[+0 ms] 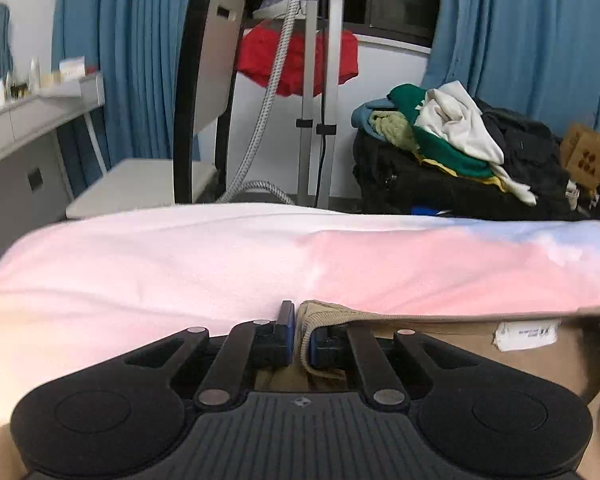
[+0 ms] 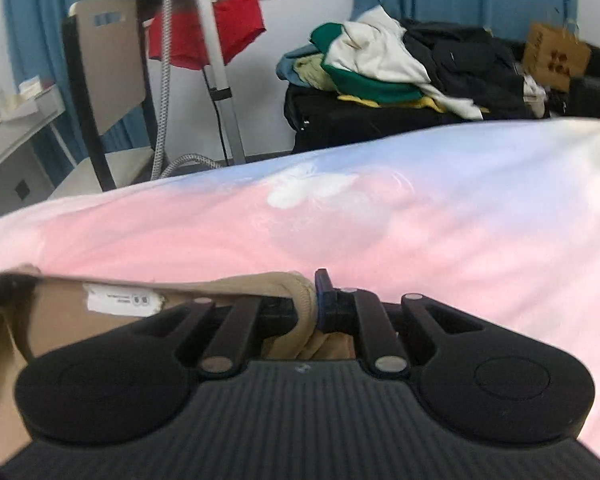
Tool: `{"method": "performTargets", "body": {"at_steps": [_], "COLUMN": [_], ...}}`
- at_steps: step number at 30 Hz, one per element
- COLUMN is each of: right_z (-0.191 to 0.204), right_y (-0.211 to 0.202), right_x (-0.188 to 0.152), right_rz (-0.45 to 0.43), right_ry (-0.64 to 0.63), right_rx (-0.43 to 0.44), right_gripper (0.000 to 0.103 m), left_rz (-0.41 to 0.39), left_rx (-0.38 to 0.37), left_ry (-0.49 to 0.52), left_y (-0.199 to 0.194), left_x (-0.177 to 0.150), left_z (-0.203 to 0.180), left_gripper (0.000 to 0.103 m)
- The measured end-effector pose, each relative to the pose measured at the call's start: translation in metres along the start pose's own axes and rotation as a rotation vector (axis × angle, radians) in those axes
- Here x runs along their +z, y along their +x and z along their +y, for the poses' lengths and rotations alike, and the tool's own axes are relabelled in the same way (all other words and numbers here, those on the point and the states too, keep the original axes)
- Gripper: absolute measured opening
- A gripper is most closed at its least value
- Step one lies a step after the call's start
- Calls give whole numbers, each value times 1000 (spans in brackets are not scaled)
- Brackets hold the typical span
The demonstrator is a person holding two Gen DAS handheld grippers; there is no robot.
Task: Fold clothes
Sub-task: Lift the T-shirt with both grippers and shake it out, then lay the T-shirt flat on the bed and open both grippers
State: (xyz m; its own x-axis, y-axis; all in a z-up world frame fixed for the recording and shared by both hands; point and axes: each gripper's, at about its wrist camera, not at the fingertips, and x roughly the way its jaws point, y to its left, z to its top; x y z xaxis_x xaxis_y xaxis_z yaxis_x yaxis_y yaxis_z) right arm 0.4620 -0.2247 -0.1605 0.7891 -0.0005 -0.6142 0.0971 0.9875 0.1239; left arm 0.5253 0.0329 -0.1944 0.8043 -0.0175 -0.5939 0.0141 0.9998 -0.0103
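A tan garment (image 1: 440, 336) with a ribbed hem and a white label (image 1: 526, 334) is stretched between my two grippers over a pink, white and blue bed sheet (image 1: 180, 264). My left gripper (image 1: 300, 334) is shut on the ribbed edge at one end. My right gripper (image 2: 310, 304) is shut on the ribbed edge (image 2: 300, 292) at the other end; the garment (image 2: 60, 320) and its label (image 2: 120, 300) run off to the left. The rest of the garment hangs below the grippers, hidden.
The bed sheet (image 2: 380, 220) fills the middle. Behind it are a chair (image 1: 204, 92), a garment steamer stand with hose (image 1: 316, 100), a red cloth (image 1: 296, 60), a pile of clothes on a black suitcase (image 1: 440, 140), a cardboard box (image 1: 588, 154) and a desk (image 1: 28, 120).
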Motion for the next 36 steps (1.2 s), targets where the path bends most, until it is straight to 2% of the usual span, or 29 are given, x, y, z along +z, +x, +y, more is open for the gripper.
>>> {"method": "performTargets", "body": {"at_steps": [2,3,4,5,6,7,8,9,13,16,21,30,33,35,36], "right_z": [1,1,0,0,-1,-2,-5,-7,-10,-10,-11,-8,-14,-19,-21], "right_y": [-6,-10,-15,-18,-21,-24,-29,-34,-54,-84,-155,-303,-342,-358,-363], "right_x": [2,4,6,7,8,9,10,11,15,14,-8,-96,-129,-150,-157], "right_rz": [0,2,5,15,27,38,49,59,87,62,11,-71,-92,-115,-113], "right_ry": [-7,-8,-11,-14,-13,-4,8,19,35,50,98,161,206,237,245], "right_rx": [6,11,16,22,25,33,49,65,82,107,151,201,227,264,270], "right_gripper": [13,15,23,30,50,71,78,80,80,80,80,80,80,80,72], "left_rz": [-1,0,2,5,7,5,9,19,5,-12,-26,-143,-111,-94,-82], "left_rx": [1,2,0,-5,-16,-30,-52,-77,-95,-155,-250,-252,-297,-318,-303], "left_ry": [10,15,11,-1,-17,-27,-19,-3,79,52,-149,-511,-678,-747,-765], "left_y": [-6,-12,-25,-39,-48,-65,-82,-92,-134,-174,-247,-384,-406,-411,-411], "left_x": [1,2,5,12,16,20,24,27,26,19,-4,-73,-92,-102,-105], "left_z": [0,-2,-3,-4,-2,-1,-1,-1,-7,1,46,140,170,187,193], "left_gripper": [10,18,25,45,62,65,71,77,82,83,84,84,83,83,83]}}
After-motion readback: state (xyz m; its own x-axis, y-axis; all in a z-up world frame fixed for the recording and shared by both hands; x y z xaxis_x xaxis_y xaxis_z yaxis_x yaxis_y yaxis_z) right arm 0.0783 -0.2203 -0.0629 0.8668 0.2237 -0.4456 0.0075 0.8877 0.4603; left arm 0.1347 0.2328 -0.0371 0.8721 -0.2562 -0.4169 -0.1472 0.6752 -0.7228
